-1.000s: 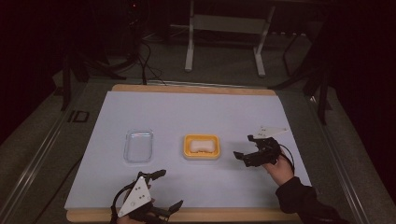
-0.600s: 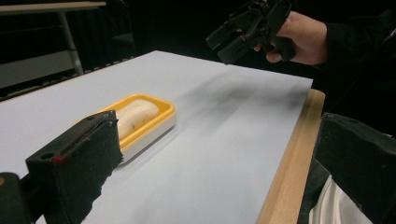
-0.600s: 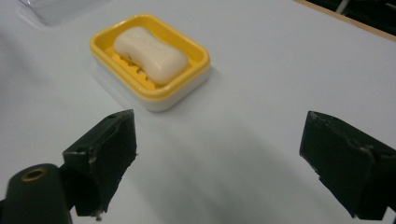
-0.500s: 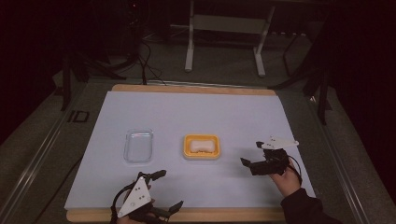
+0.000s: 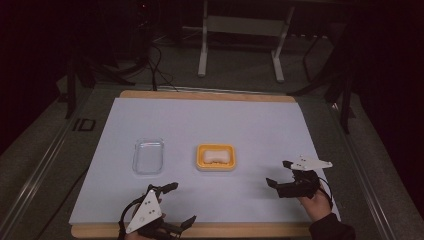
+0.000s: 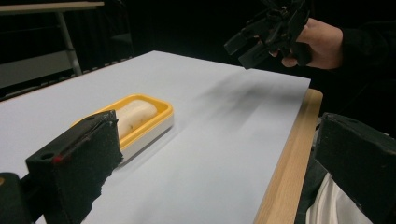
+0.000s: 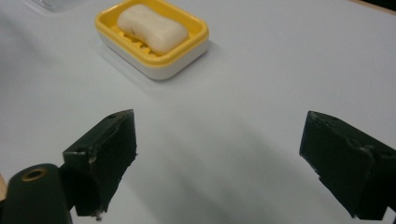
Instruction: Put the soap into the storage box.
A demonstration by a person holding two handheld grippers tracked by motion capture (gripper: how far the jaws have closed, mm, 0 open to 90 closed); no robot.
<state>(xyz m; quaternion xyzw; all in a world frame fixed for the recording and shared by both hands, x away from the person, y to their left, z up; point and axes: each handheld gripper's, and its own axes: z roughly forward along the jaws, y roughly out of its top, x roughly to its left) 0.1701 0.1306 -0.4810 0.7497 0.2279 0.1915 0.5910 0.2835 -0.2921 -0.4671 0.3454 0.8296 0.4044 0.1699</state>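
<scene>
One yellow soap dish (image 5: 216,157). One pale soap bar (image 5: 216,156) inside it. One clear plastic container (image 5: 149,156), beside dish. Two claws: left claw (image 5: 181,204), right claw (image 5: 280,173), each with two black jaws set wide. One counter (image 5: 250,120), one white sheet over it.

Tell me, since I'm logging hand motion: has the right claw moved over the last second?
Yes. The right claw has drawn back toward the person's table edge, farther from the yellow plastic soap dish, which stays put.
</scene>
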